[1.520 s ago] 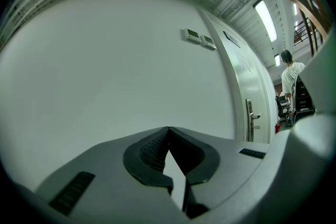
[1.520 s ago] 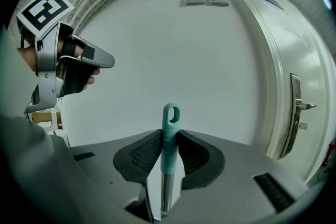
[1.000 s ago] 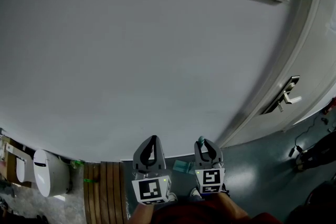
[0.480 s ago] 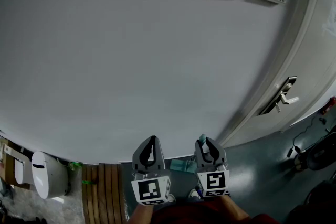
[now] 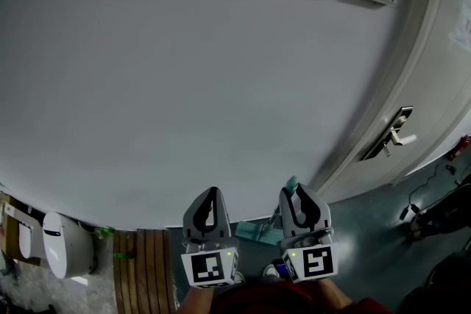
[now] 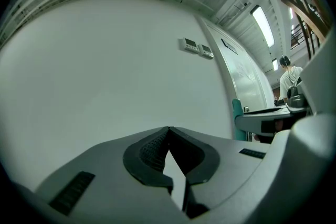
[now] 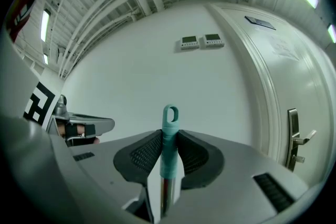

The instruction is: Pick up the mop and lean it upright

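Head view has both tongs tucked in close to the person's body, side by side, tips aimed at the wall point(image 5: 184, 70). The left tongs point(image 5: 213, 193) are clenched on nothing, pads meeting at the tips. The right tongs point(image 5: 296, 193) sit a touch farther right and are grasping the mop point(image 5: 257, 233) by its teal grip, with the hanging loop poking out just past the pads. The mop head sits low between the two tongs, near the foot of the wall, and the handle runs up into the right tongs. The door point(image 5: 441, 84) is off to the right.
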### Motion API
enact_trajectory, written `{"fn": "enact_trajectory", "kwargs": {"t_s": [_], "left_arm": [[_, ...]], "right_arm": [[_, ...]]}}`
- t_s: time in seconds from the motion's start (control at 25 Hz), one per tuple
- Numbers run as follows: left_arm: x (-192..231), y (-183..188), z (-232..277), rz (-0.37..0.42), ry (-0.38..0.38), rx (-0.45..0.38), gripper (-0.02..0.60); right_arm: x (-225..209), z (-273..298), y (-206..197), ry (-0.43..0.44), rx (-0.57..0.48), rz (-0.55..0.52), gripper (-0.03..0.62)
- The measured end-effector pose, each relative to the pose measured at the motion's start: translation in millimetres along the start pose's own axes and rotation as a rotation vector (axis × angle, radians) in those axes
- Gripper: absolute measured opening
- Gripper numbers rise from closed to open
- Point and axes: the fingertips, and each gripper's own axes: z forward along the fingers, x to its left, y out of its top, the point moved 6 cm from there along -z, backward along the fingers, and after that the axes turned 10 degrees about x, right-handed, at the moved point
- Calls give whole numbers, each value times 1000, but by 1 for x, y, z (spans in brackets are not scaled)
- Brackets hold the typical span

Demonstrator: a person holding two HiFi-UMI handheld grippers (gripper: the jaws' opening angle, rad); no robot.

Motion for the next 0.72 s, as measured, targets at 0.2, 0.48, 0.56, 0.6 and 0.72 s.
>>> {"fn": "enact_trajectory", "kwargs": {"t_s": [0.2,0.48,0.56,0.6,0.72], "left_arm": [[-4,6,-4,4,-9,-20,14],[-6,8,-5,17,1,-20,14],[-8,8,-5,21,-1,-16,12],[-8,8,-5,14,2,-14,12],[-4,8,-6,-5,16,-16,14]], "right_arm": [[-1,-2,5,-9,-20,4,106],[-1,-5,3,-9,-15,8,106],[-2,-5,3,-11,-16,10,106],[-2,-5,3,-11,-17,11,106],[-2,-5,3,-9,-15,13,106]]}}
